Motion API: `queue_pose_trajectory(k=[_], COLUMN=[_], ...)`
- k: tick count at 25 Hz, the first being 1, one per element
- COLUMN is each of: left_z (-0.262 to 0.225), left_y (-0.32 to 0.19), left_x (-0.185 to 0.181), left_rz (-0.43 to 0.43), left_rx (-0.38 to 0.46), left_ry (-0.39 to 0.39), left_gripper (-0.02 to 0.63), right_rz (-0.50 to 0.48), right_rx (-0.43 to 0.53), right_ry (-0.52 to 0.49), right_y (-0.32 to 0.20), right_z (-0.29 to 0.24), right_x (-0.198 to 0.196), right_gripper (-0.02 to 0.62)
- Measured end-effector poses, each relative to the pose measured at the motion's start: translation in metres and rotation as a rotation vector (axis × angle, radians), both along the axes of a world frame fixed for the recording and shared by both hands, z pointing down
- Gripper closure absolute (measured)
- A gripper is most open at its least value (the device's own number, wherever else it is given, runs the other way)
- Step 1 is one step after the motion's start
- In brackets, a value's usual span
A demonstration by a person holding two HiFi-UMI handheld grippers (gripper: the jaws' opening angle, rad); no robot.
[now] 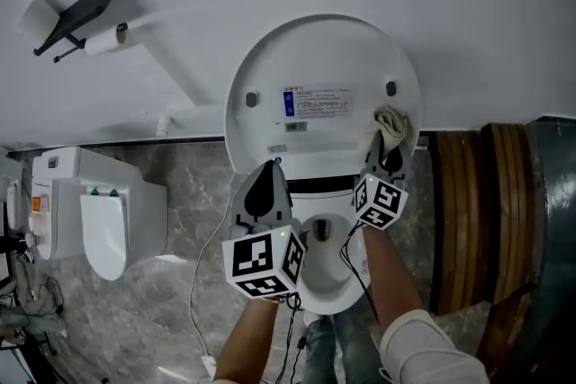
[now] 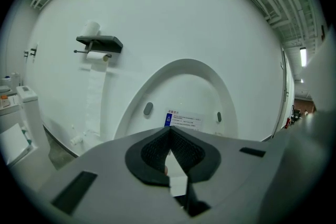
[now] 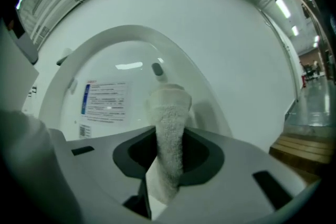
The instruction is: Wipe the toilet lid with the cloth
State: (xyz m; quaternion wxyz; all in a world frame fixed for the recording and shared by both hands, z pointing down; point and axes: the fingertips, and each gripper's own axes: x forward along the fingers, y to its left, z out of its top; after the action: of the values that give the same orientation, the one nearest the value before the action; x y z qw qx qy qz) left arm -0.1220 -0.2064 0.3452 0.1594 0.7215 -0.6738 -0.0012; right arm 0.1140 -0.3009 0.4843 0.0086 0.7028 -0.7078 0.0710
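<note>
The white toilet lid point(image 1: 324, 67) stands raised against the wall, its underside facing me with a printed label point(image 1: 319, 102). My right gripper point(image 1: 389, 150) is shut on a white terry cloth point(image 1: 391, 123), which presses on the lid's lower right, under a grey bumper point(image 1: 391, 88). In the right gripper view the cloth point(image 3: 169, 128) sticks up between the jaws towards the lid point(image 3: 126, 60). My left gripper point(image 1: 266, 180) is shut with nothing in it and hovers before the lid's lower left edge; the lid point(image 2: 184, 97) fills its view.
The toilet bowl point(image 1: 326, 270) lies below the grippers. A paper roll holder point(image 1: 81, 18) is on the wall at upper left. A second white toilet unit point(image 1: 99, 211) stands at left. Wooden planks point(image 1: 486, 211) lie at right. Cables point(image 1: 202, 292) trail over the marble floor.
</note>
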Motion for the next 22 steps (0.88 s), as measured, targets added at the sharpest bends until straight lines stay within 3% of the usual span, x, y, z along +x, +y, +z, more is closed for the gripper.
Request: queue_pose_trajectory(k=[6, 9, 17, 22], left_z=[0.008, 0.010, 0.020, 0.031], left_y=[0.006, 0.009, 0.010, 0.009], left_x=[-0.030, -0.043, -0.057, -0.050], left_rz=[-0.059, -0.073, -0.091, -0.079], left_rx=[-0.009, -0.013, -0.024, -0.040], left_ry=[0.009, -0.002, -0.018, -0.018], left_gripper=[0.594, 0.594, 0.594, 0.594], right_rz=[-0.409, -0.561, -0.625, -0.580], right_rx=[0.036, 0.024, -0.045, -0.079], right_ry=[0.096, 0.131, 0.130, 0.126], right_y=[0.049, 0.063, 0.041, 0.024], right_z=[0.007, 0.023, 0.054, 0.066], right_x=[-0.157, -0.222, -0.274, -0.254], right_gripper=[0.502, 0.502, 0.502, 0.500])
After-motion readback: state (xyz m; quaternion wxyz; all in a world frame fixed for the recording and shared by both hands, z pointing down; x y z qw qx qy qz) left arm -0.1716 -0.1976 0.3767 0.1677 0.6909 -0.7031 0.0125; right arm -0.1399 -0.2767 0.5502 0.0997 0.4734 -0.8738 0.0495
